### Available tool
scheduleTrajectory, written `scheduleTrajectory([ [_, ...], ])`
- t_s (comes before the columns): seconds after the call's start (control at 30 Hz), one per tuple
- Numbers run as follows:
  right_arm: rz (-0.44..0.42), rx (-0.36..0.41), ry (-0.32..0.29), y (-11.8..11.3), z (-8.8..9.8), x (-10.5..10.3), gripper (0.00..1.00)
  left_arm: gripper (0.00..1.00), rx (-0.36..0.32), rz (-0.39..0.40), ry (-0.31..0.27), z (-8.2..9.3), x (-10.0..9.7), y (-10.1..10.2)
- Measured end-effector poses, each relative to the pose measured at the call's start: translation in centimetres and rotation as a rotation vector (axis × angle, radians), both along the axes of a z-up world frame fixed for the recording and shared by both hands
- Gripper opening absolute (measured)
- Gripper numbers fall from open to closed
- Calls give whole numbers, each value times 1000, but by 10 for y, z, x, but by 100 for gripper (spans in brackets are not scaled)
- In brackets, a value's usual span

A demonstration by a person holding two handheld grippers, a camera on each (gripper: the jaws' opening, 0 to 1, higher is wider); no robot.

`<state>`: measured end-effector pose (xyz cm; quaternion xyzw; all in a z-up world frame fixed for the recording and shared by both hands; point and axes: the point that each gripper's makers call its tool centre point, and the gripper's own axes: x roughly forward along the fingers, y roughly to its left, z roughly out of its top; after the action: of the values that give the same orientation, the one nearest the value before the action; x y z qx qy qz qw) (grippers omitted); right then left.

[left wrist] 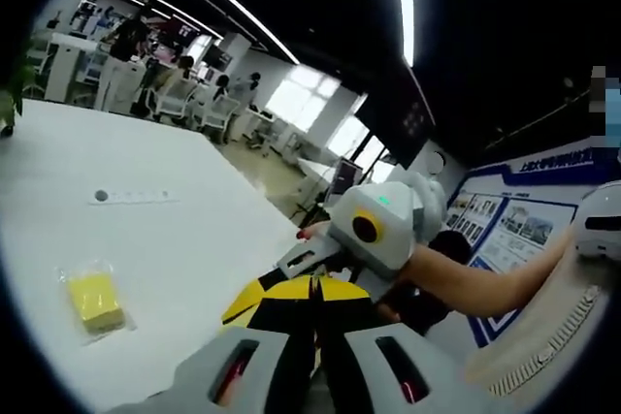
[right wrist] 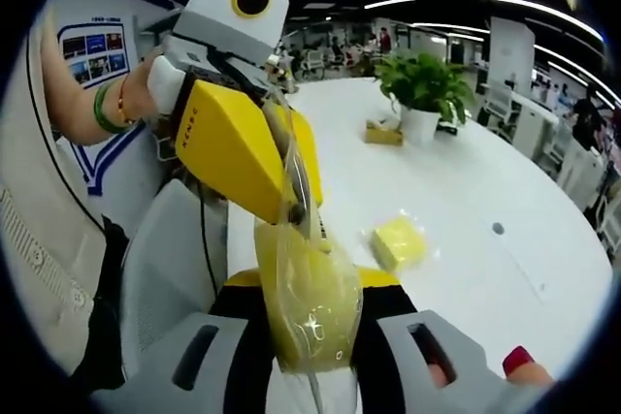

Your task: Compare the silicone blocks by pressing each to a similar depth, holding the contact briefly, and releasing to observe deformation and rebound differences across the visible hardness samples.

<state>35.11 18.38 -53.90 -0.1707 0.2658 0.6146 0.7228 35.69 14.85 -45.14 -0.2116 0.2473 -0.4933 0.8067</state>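
Observation:
In the right gripper view, my right gripper (right wrist: 309,290) is shut on a yellow silicone block in a clear plastic bag (right wrist: 309,307), which stands upright between the jaws. My left gripper (right wrist: 302,210) comes in from the upper left with its yellow jaws shut on the top edge of that bag. In the left gripper view, my left gripper (left wrist: 313,284) shows closed yellow-and-black jaws, and the right gripper's grey housing (left wrist: 374,222) sits just behind them. A second bagged yellow block (right wrist: 400,241) (left wrist: 95,300) lies loose on the white table (right wrist: 485,191).
A potted plant (right wrist: 422,79) and a small tissue box (right wrist: 382,133) stand at the table's far end. A pale strip with a dark dot (left wrist: 131,197) lies on the table (left wrist: 146,143). A person's forearm (left wrist: 475,283) reaches in. Chairs, desks and people fill the background.

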Motion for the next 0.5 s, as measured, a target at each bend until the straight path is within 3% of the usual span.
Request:
scheduleTrajectory([
  [0.5, 32, -35, 20, 0, -11, -5, 29, 0, -18, 12, 47, -11, -2, 2],
])
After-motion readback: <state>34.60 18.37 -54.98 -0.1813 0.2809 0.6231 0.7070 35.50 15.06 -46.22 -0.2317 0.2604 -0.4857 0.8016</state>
